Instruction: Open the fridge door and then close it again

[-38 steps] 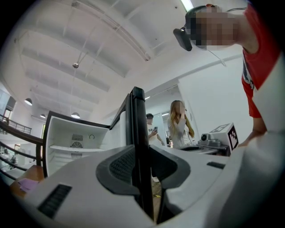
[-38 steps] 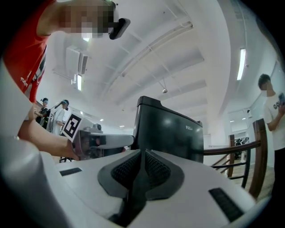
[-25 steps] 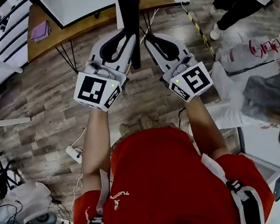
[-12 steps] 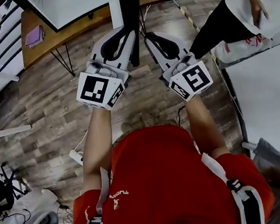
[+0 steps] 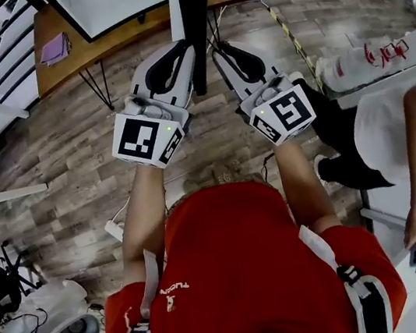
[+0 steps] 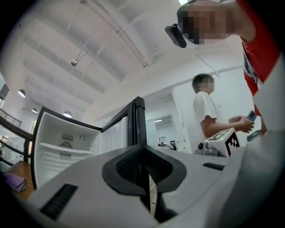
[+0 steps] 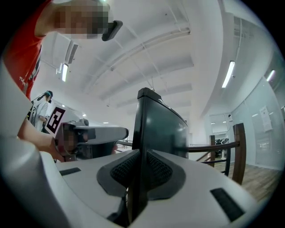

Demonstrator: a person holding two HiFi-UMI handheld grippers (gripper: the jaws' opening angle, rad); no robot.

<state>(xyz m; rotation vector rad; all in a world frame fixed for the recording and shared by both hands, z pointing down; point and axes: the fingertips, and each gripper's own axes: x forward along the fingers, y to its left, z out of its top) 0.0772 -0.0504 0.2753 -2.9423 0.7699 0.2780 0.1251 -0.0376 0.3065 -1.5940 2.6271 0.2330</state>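
The fridge door [image 5: 193, 6] is a tall black slab standing open, with its free edge towards me. The white fridge interior [image 5: 109, 0] lies left of it. My left gripper [image 5: 186, 45] comes at that edge from the inner side and my right gripper [image 5: 214, 48] from the outer side, tips close together. In the left gripper view the door edge [image 6: 139, 124] runs down between the pads of the left gripper [image 6: 143, 153], whose jaws are closing on it. In the right gripper view the glossy door [image 7: 160, 129] sits between the right gripper's [image 7: 139, 160] pads, which are easing open but still touch.
A wooden table [image 5: 76, 41] with a purple item [image 5: 53, 49] stands left of the fridge. A bystander [image 5: 410, 144] holding a phone stands close at the right beside a white counter [image 5: 380, 62]. A power strip [image 5: 112, 231] and cables lie on the floor at the left.
Both grippers have stayed at the door's edge, and the left has shifted slightly. The bystander has moved from the upper right to the lower right.
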